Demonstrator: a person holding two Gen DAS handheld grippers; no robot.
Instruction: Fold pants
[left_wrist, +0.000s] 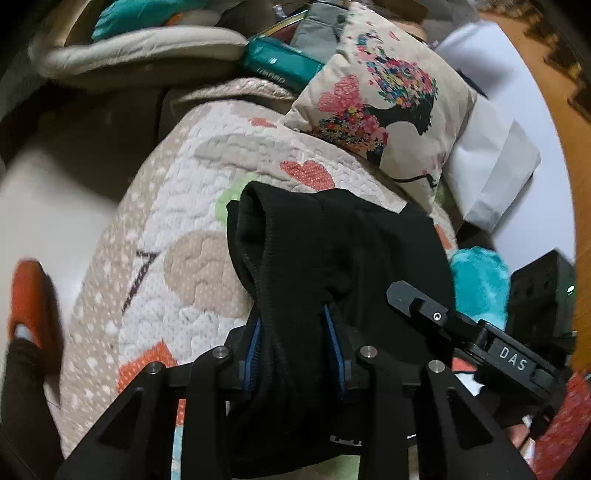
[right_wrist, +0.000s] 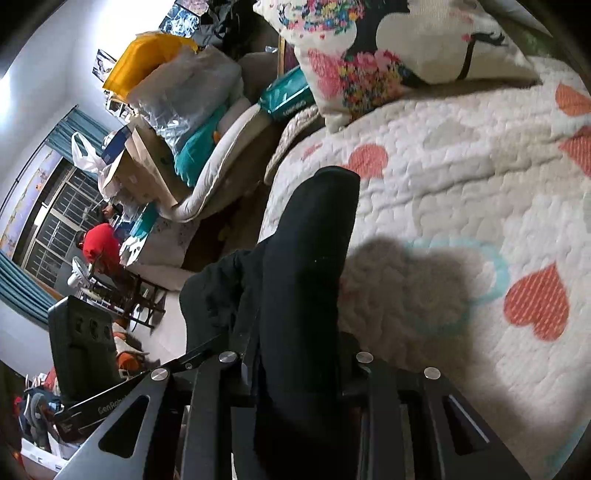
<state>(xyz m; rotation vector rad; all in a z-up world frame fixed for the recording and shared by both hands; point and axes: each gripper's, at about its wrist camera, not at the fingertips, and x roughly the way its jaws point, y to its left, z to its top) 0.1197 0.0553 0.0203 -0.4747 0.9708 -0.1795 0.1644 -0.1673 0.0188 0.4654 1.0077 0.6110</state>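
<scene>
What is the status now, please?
Left gripper shut on black pants. Right gripper shut on them too. Pants lifted over quilt. Pillow beyond.

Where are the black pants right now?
The pants are pinched in both tongs, left and right, over the quilt, near the pillow.
</scene>
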